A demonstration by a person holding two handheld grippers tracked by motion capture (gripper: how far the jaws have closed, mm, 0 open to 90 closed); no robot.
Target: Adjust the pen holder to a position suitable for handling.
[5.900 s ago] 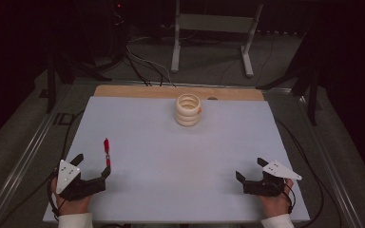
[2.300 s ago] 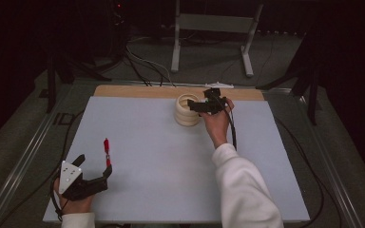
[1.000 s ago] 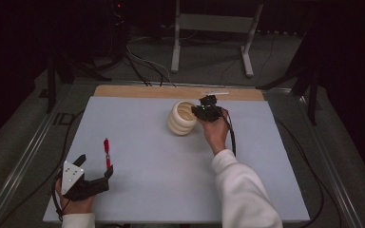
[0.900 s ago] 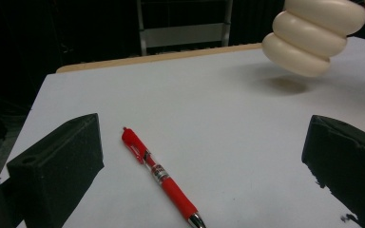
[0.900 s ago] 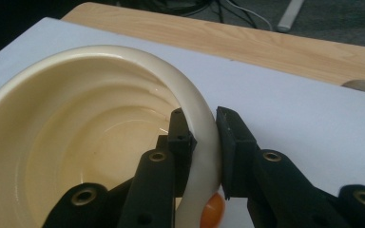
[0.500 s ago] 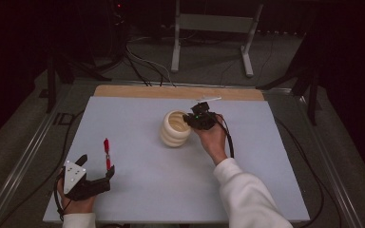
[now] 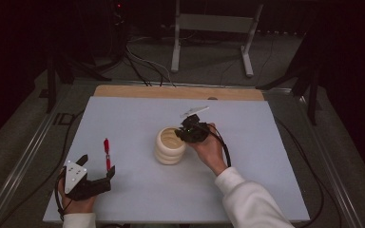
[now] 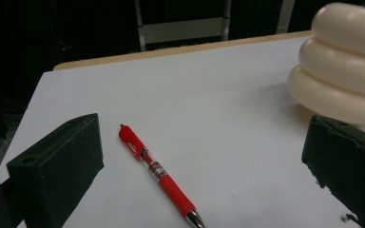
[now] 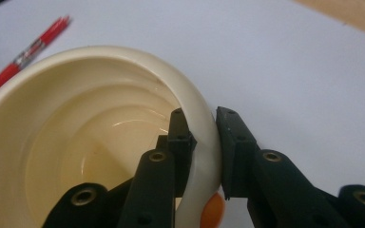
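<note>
White sleeves; black screw-holed jaws

Right tool clamped across the cream ribbed cup's rim, red pen beyond.

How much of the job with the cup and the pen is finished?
Done: the cream ribbed plastic cup now sits mid-table, nearer the person than before, close to the red click pen. In hand: the right gripper is clamped on the cup's rim, one jaw inside, one outside. Left: the pen lies untouched on the white table between the open left gripper's jaws; probably it goes into the cup next.
</note>
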